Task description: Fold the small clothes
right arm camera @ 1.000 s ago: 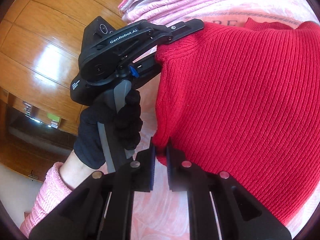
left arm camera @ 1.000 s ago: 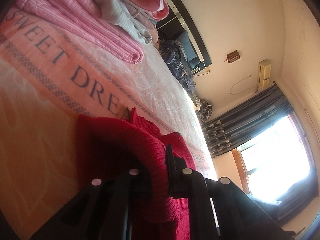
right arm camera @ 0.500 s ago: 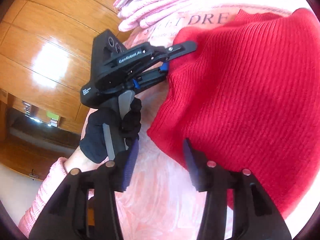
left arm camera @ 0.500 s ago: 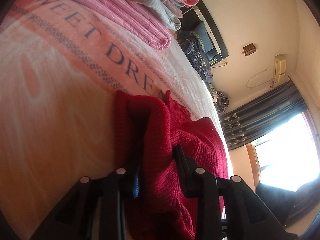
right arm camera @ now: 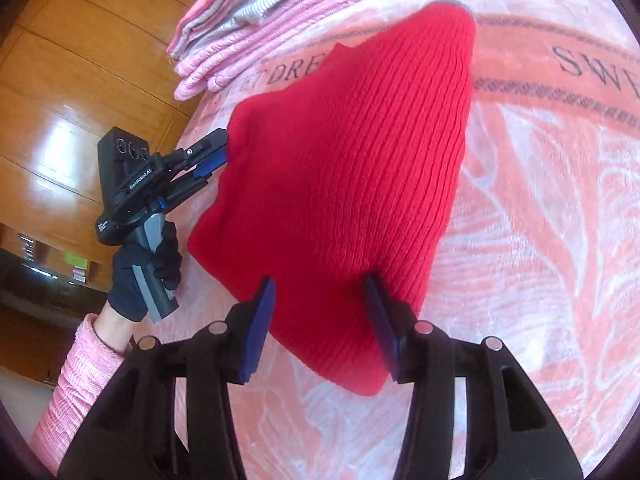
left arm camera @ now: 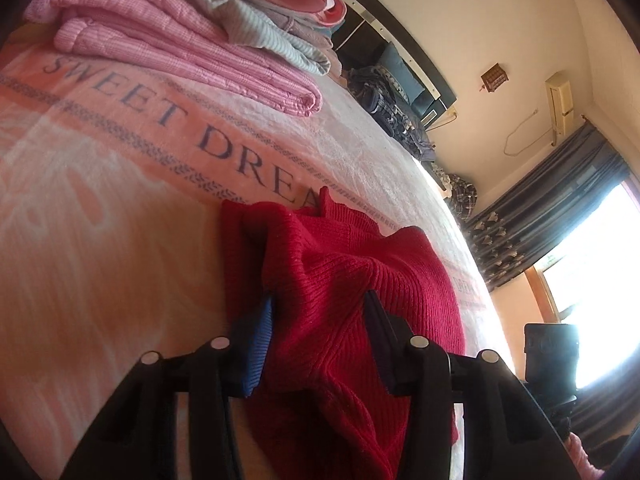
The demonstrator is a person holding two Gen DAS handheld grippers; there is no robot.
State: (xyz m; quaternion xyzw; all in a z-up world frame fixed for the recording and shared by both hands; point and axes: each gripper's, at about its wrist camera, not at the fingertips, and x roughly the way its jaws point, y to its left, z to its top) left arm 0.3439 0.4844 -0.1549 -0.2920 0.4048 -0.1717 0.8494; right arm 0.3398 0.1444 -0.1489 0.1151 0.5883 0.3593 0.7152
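2 grippers both spread wide and gripping nothing now, left gripper [left arm camera: 318, 320] and right gripper [right arm camera: 320, 312] straddling the red knit sweater [right arm camera: 344, 168] lying folded on the pink blanket [right arm camera: 540, 240], so I'd smooth the fold before stacking.

The left wrist camera sits low and tilted, just above the pink blanket [left arm camera: 120, 208] on the bed, looking along it past its own gripper [left arm camera: 318, 336] toward the far wall, a curtained window [left arm camera: 592, 264] and the stack of folded pink clothes [left arm camera: 180, 44]. The right wrist camera looks steeply down on the same blanket from higher up, over its own gripper [right arm camera: 320, 320], with wooden wardrobe doors [right arm camera: 60, 100] at its left edge. Both views share the red knit sweater [right arm camera: 348, 168], very near each lens, the folded stack and the "SWEET DREAM" lettering. The right view also takes in the left gripper [right arm camera: 218, 152] and the gloved hand [right arm camera: 140, 272] holding it.
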